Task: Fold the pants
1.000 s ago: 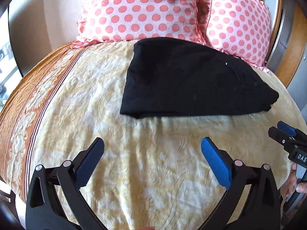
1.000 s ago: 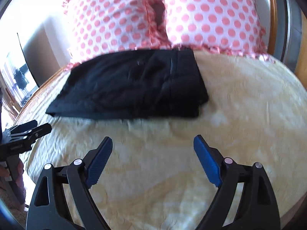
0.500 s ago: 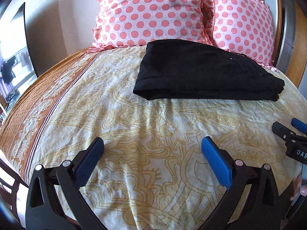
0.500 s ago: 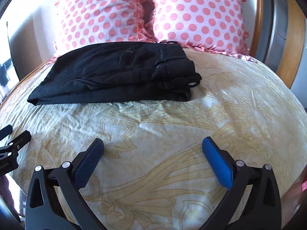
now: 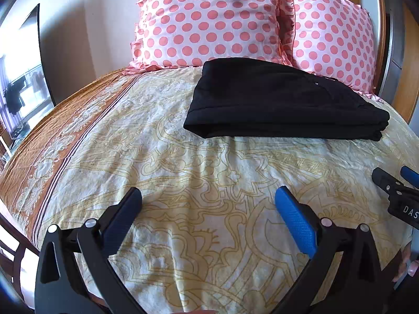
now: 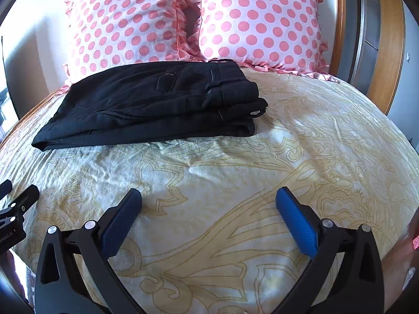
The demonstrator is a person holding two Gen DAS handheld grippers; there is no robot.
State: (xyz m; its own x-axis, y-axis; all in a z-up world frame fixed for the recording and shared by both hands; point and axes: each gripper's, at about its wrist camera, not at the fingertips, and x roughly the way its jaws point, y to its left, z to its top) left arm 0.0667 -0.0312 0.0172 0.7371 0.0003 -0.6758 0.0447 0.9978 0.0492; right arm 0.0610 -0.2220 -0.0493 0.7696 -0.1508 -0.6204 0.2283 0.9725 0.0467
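The black pants (image 5: 282, 102) lie folded in a flat stack on the bed, just in front of the pillows; they also show in the right wrist view (image 6: 157, 104), waistband end to the right. My left gripper (image 5: 208, 204) is open and empty, low over the bedspread, well short of the pants. My right gripper (image 6: 208, 204) is open and empty too, also short of the pants. The right gripper's tips show at the right edge of the left wrist view (image 5: 398, 183); the left gripper shows at the left edge of the right wrist view (image 6: 18, 204).
Two pink polka-dot pillows (image 5: 209, 18) (image 6: 262, 21) stand against the headboard behind the pants. The cream and gold patterned bedspread (image 5: 209, 162) has a brown border on the left. A wooden bed frame (image 6: 387, 52) rises at the right.
Both grippers have pulled back and dropped lower, away from the pants, so the stack now looks farther off and edge-on. The pants have not moved. Both stay open.
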